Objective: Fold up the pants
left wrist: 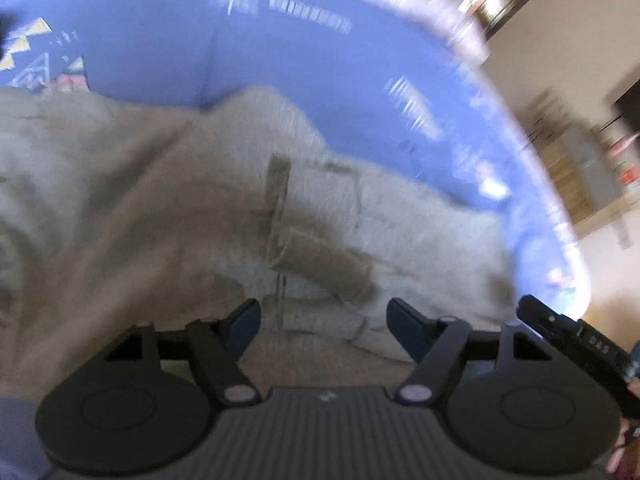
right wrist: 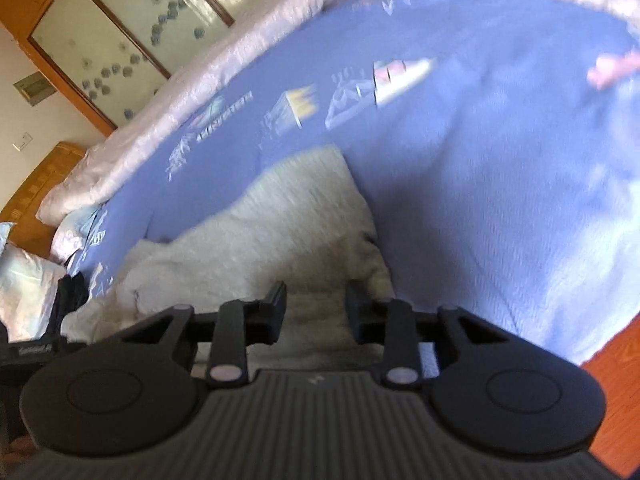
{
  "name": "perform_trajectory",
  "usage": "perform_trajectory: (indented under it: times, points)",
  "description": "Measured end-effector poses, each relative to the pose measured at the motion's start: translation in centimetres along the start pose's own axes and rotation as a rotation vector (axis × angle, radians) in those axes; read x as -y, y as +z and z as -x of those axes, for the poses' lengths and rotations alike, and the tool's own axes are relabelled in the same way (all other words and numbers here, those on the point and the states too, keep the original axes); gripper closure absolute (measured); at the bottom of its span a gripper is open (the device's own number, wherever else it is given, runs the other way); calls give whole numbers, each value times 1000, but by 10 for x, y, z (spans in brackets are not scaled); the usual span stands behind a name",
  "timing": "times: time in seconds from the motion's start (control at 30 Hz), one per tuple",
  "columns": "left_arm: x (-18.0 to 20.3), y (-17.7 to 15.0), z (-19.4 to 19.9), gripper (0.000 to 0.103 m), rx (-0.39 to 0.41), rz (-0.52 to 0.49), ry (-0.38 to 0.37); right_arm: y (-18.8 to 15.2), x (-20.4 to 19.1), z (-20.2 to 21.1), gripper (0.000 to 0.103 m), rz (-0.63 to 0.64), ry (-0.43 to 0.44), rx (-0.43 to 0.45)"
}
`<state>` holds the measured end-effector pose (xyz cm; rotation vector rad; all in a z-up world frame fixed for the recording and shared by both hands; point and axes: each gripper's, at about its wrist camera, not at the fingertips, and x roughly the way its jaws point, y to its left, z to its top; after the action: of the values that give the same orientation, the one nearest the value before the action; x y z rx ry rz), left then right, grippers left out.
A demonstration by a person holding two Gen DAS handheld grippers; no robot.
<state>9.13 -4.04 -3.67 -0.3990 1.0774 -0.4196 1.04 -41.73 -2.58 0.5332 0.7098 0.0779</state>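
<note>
While both frames smear with blur, I can make out the beige pants (left wrist: 168,208) spread in soft, rumpled folds across the middle and lower left of my left wrist view, on a periwinkle-blue bedsheet (left wrist: 280,60) printed with pale geometric motifs. A darker tan belt loop or tab (left wrist: 324,264) lies angled on the fuzzy cloth just above my left gripper (left wrist: 323,326), beside a narrow stitched strip that runs upright through the centre of the frame. My left gripper's black fingers (left wrist: 244,322) stand well apart, with fabric showing between them; I cannot tell whether they touch it.

From the right wrist view, the same pants (right wrist: 280,220) read paler, almost cream, with a nubby, fleece-like surface narrowing to a blunt end toward the upper middle. My right gripper (right wrist: 316,312) sits low at centre, its flat black fingers (right wrist: 276,308) parted with the cloth lying between them, not pinched. A quilted, silvery-white bed border (right wrist: 168,120) curves along the sheet's far edge. Frosted, flower-patterned glass in an orange wooden frame (right wrist: 120,28) fills the upper left, and reddish wood floor (right wrist: 616,400) shows at the lower right.
</note>
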Motion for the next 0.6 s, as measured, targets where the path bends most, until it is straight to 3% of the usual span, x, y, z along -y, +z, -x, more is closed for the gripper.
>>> perform_trajectory:
  times: [0.1,0.27,0.3,0.37,0.47,0.6]
  points:
    - [-30,-14,58,17,143,44,-56,-2,-39,15,55,194,66,90]
    - [-119,-39,134,9,342,321,5,-25,-100,0,56,397,131,68]
    - [-137,-44,141,9,358,385,14,-30,-112,-6,56,420,149,44]
    - [-169,-50,148,9,371,511,2,-37,-133,-21,68,467,170,1]
    - [-198,-55,141,8,377,623,-52,-45,-168,-42,72,558,193,-33]
    - [-201,-46,110,7,316,612,-70,-49,-184,-78,72,533,190,-129]
